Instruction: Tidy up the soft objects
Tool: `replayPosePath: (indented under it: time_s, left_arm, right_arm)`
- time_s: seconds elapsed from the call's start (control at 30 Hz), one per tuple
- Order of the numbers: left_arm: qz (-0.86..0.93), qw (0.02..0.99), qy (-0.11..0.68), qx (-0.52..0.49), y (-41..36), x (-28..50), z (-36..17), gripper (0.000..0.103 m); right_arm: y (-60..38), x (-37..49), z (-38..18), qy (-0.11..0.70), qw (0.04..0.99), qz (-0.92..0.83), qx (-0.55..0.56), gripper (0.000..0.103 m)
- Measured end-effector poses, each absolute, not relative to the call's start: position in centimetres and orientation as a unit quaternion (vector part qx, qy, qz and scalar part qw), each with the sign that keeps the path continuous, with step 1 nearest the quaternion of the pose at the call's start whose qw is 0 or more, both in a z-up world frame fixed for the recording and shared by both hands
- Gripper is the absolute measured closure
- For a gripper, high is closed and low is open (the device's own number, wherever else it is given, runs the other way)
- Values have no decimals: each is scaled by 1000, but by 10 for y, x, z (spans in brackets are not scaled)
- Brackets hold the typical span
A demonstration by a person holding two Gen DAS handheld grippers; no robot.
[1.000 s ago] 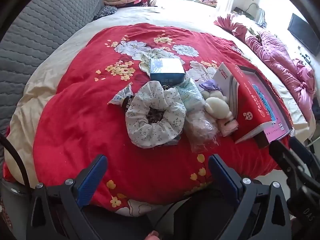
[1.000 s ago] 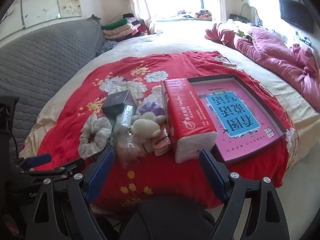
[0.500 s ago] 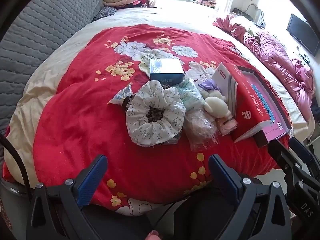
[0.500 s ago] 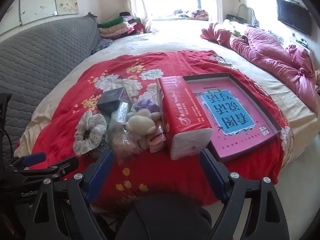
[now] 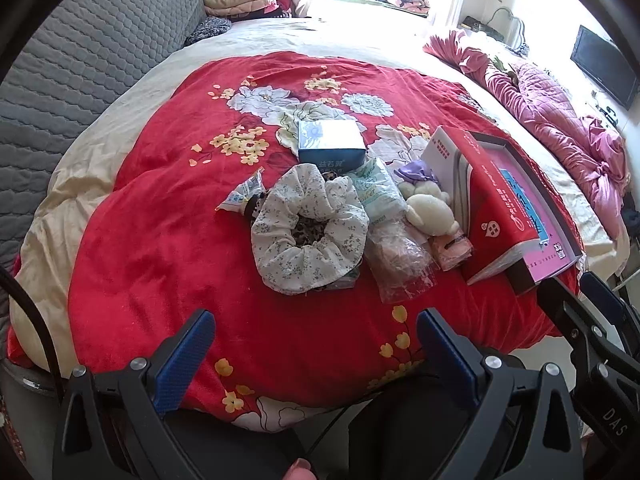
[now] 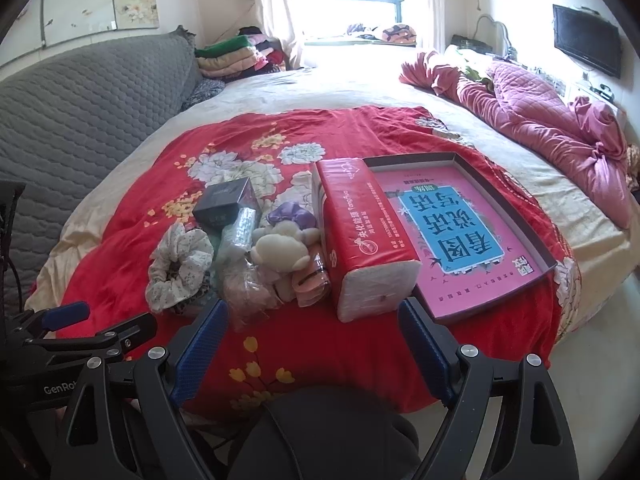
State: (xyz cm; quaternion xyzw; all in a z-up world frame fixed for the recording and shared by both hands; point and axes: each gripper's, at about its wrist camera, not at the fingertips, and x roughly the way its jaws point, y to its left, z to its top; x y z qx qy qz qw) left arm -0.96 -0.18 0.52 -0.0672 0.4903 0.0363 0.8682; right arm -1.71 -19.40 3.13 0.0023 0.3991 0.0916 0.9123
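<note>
- Left gripper [image 5: 316,330]: jaws wide apart, nothing between them, hovering over the near edge of the red floral fleece blanket [image 5: 160,240] on the bed.
- White floral fabric scrunchie [image 5: 308,236] ahead of the jaws, centre of the pile.
- Clear crinkled plastic bag [image 5: 400,258] just right of it; cream plush toy [image 5: 430,214] and purple satin scrunchie [image 5: 416,172] beyond.
- Blue-and-white cardboard box [image 5: 332,142] behind the pile.
- Red plastic-wrapped tissue pack [image 5: 494,210] on the right, against a pink-lined shallow box lid [image 5: 540,236].
- Right gripper [image 5: 592,328] at the right edge, state unclear.

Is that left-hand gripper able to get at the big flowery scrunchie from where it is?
Probably yes. The left gripper is open and empty, and the floral scrunchie lies straight ahead on the red blanket, on top of the pile with only bare blanket between. A plastic bag sits just beside it.
</note>
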Motion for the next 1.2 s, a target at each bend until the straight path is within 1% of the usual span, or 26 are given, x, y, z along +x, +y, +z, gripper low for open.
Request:
replayPosePath:
  time_s: [1.2]
  left_arm:
    - [30, 870, 487, -69, -4, -11, 8, 2]
  right_arm:
    - [-197, -18, 31, 403, 911, 88, 1, 16]
